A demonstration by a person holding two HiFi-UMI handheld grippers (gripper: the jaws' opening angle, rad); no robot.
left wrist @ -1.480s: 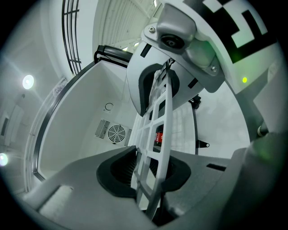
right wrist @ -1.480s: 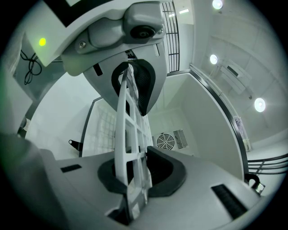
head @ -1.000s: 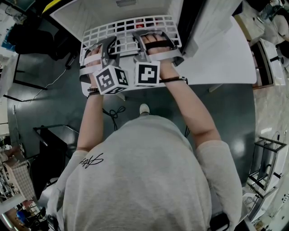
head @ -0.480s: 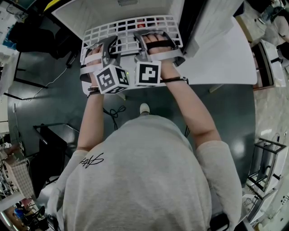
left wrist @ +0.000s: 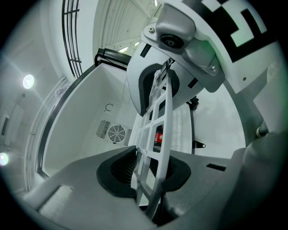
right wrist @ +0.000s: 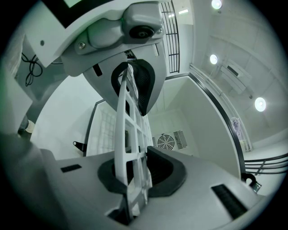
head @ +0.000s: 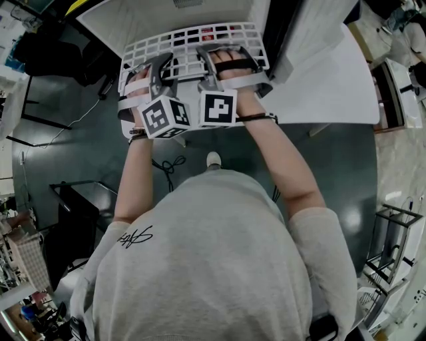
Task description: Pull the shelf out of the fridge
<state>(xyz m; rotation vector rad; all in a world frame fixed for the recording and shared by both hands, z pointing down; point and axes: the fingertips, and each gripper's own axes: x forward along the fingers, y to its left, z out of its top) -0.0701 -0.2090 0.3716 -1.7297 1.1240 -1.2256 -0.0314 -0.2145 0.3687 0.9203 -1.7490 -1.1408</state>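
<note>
- Shelf (head: 193,38), the white grid, sits at twelve o'clock, partly out of the fridge (head: 143,18).
- Your left gripper (head: 152,72) has its jaws clamped on its front edge at eleven o'clock.
- Your right gripper (head: 227,63) grips the same edge at one o'clock.

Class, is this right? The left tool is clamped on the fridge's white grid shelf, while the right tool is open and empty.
Not quite: the right tool is clamped on the shelf too, as the right gripper view shows. The rest stands.
</note>
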